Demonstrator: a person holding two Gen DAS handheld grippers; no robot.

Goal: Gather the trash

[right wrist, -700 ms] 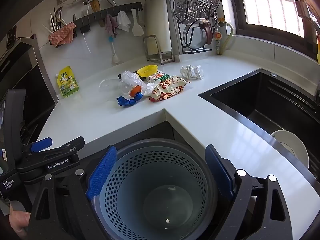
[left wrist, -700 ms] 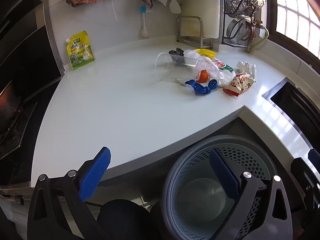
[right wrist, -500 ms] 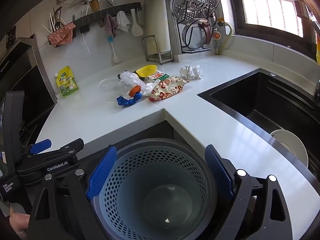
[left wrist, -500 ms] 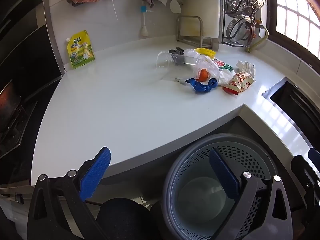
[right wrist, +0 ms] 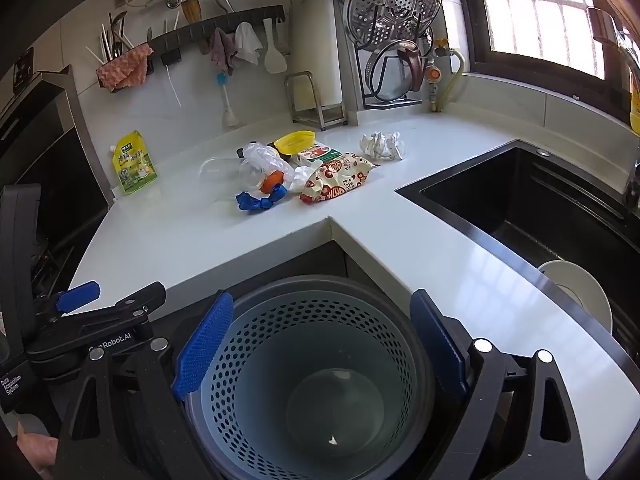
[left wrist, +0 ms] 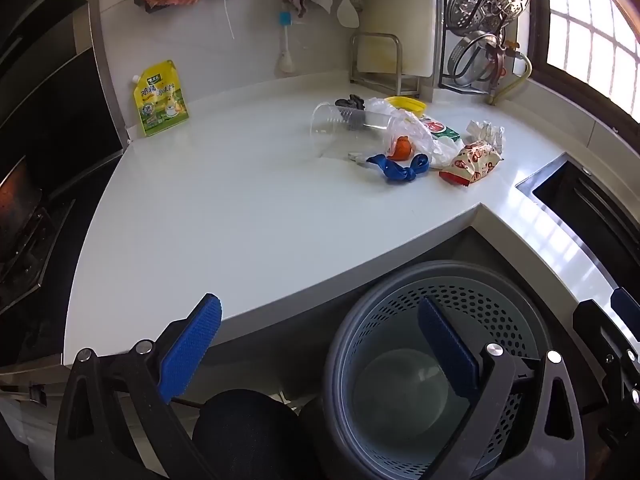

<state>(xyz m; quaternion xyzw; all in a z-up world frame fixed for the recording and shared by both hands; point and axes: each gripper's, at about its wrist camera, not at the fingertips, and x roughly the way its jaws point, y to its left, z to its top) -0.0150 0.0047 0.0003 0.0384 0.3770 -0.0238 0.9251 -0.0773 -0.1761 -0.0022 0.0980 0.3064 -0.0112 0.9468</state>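
A pile of trash lies on the white counter [left wrist: 240, 220]: a red-and-cream snack bag [left wrist: 472, 162] [right wrist: 338, 182], a blue balloon [left wrist: 400, 169] [right wrist: 258, 200], an orange piece in a clear plastic bag [left wrist: 402, 146] [right wrist: 272, 178], a clear plastic cup [left wrist: 332, 124] [right wrist: 224, 174], crumpled paper [left wrist: 486, 132] [right wrist: 382, 145], a yellow lid [right wrist: 296, 141]. A grey perforated trash bin [left wrist: 436, 360] [right wrist: 308, 380] stands below the counter corner. My left gripper [left wrist: 320, 344] is open and empty, near the counter's front edge. My right gripper [right wrist: 322, 340] is open and empty above the bin.
A black sink [right wrist: 540, 208] with a white plate [right wrist: 576, 292] is at the right. A yellow pouch [left wrist: 160, 98] leans against the back wall. A dish rack with a steamer [right wrist: 394, 32] and a cutting-board stand [left wrist: 376, 64] stand at the back. A stove [left wrist: 24, 216] is at the left.
Both grippers have drifted slightly; the view of the counter shifts a little. Nothing was taken hold of or let go.
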